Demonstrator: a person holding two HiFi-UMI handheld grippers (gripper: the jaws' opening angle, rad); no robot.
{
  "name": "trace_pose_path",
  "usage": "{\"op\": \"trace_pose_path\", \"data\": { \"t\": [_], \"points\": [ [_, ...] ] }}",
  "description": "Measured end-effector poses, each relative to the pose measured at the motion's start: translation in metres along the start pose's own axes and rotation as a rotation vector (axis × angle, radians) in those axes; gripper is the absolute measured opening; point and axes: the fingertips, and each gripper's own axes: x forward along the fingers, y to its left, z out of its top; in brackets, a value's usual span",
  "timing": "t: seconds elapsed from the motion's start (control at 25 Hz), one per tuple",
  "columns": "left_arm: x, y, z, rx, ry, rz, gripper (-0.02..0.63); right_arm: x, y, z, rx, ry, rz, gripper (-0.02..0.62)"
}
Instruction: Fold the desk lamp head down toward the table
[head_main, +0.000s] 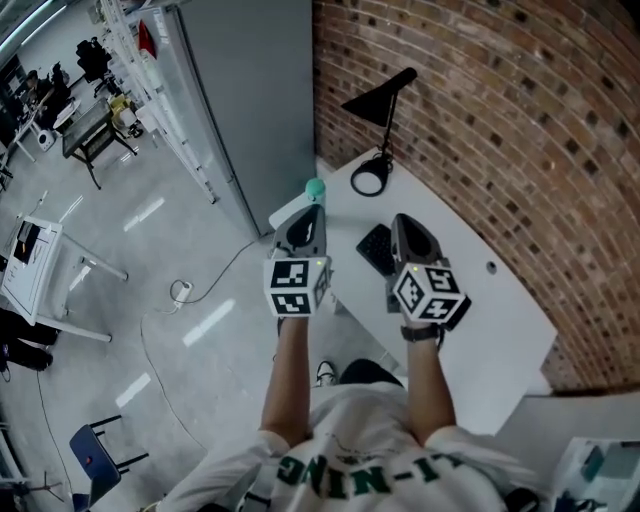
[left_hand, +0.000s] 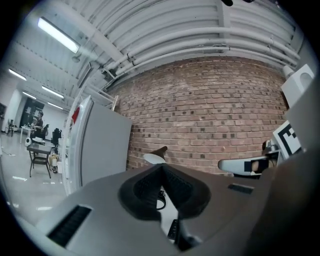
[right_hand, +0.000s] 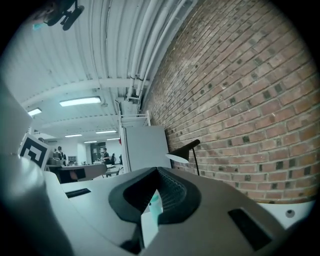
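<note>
A black desk lamp stands at the far end of the white table (head_main: 500, 330), close to the brick wall. Its cone head (head_main: 385, 98) is raised on a thin stem above a ring base (head_main: 369, 178). Both grippers are held level over the table's near half, pointing at the lamp and well short of it. My left gripper (head_main: 310, 212) is shut and empty; the lamp head (left_hand: 155, 158) shows just above its tips (left_hand: 163, 169). My right gripper (head_main: 403, 224) looks shut and empty too, with the lamp head (right_hand: 183, 151) ahead and to the right of its tips (right_hand: 159, 171).
A flat black object (head_main: 375, 248) lies on the table between the grippers. A small teal thing (head_main: 315, 187) sits near the table's left corner. A grey cabinet (head_main: 250, 100) stands left of the table and the brick wall (head_main: 500, 110) runs behind it.
</note>
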Motion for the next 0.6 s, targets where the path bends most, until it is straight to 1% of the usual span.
{"op": "trace_pose_path", "data": {
  "t": [0.08,0.2,0.32,0.48,0.6],
  "points": [
    [0.016,0.0,-0.007,-0.006,0.02,-0.036,0.0,0.011,-0.006,-0.004,-0.008,0.018,-0.013,0.005],
    [0.04,0.001,-0.006,-0.011,0.018,-0.062,0.0,0.028,-0.017,-0.004,-0.013,0.027,-0.023,0.005],
    [0.072,0.0,-0.002,-0.016,0.017,-0.082,0.0,0.05,-0.028,0.003,-0.021,0.012,-0.014,0.005],
    [0.12,-0.005,0.0,-0.046,0.072,-0.128,0.0,0.076,-0.044,0.009,-0.012,0.013,-0.003,0.005],
    [0.158,-0.008,0.01,-0.055,0.077,-0.142,0.0,0.101,-0.057,0.018,-0.003,0.003,0.016,0.005]
  ]
}}
